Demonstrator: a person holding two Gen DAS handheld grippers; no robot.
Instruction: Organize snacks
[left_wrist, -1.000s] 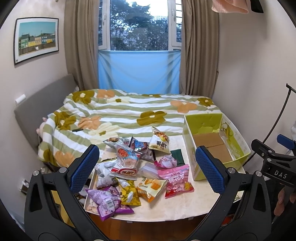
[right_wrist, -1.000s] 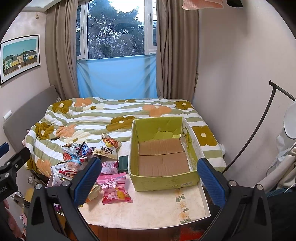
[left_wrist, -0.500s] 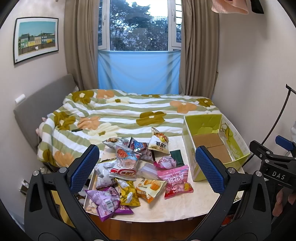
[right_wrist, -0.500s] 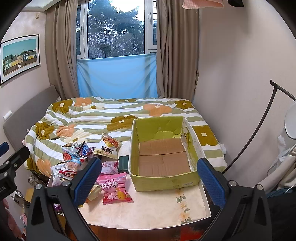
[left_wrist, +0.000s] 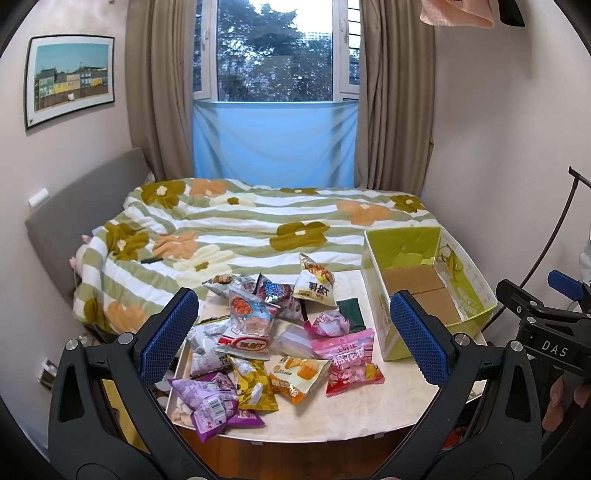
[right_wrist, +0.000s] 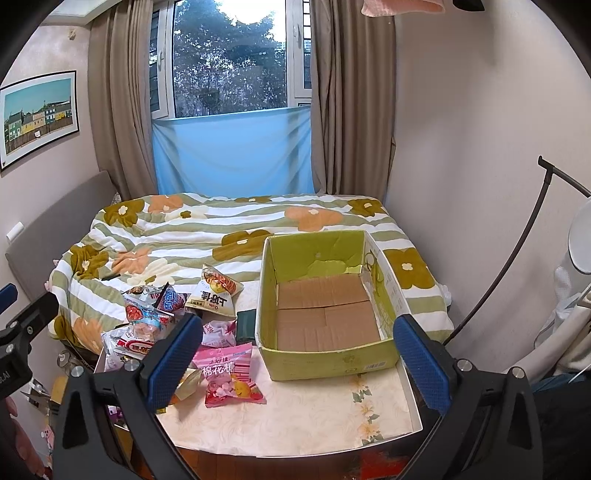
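**Both grippers wide above the snack table**

The left gripper (left_wrist: 291, 338) hangs with its jaws spread wide and empty, above a heap of snack packets (left_wrist: 258, 332) on the table (left_wrist: 332, 417). The right gripper (right_wrist: 295, 363) is equally wide, holding nothing, facing the green cardboard box (right_wrist: 325, 354), which stands just right of the packets. A pink marshmallow bag (right_wrist: 229, 373) lies nearest the box. Behind the table is a flowered bedspread (left_wrist: 240, 229).

Beyond your table (right_wrist: 295, 417) lies a bed with a green-striped, flower-patterned quilt (left_wrist: 236, 229), running up to a window (left_wrist: 275, 48) whose lower part is covered by a blue cloth (left_wrist: 273, 144). Brown curtains (right_wrist: 114, 107) hang on both sides. A framed picture of coloured houses (left_wrist: 70, 77) hangs on your left wall.
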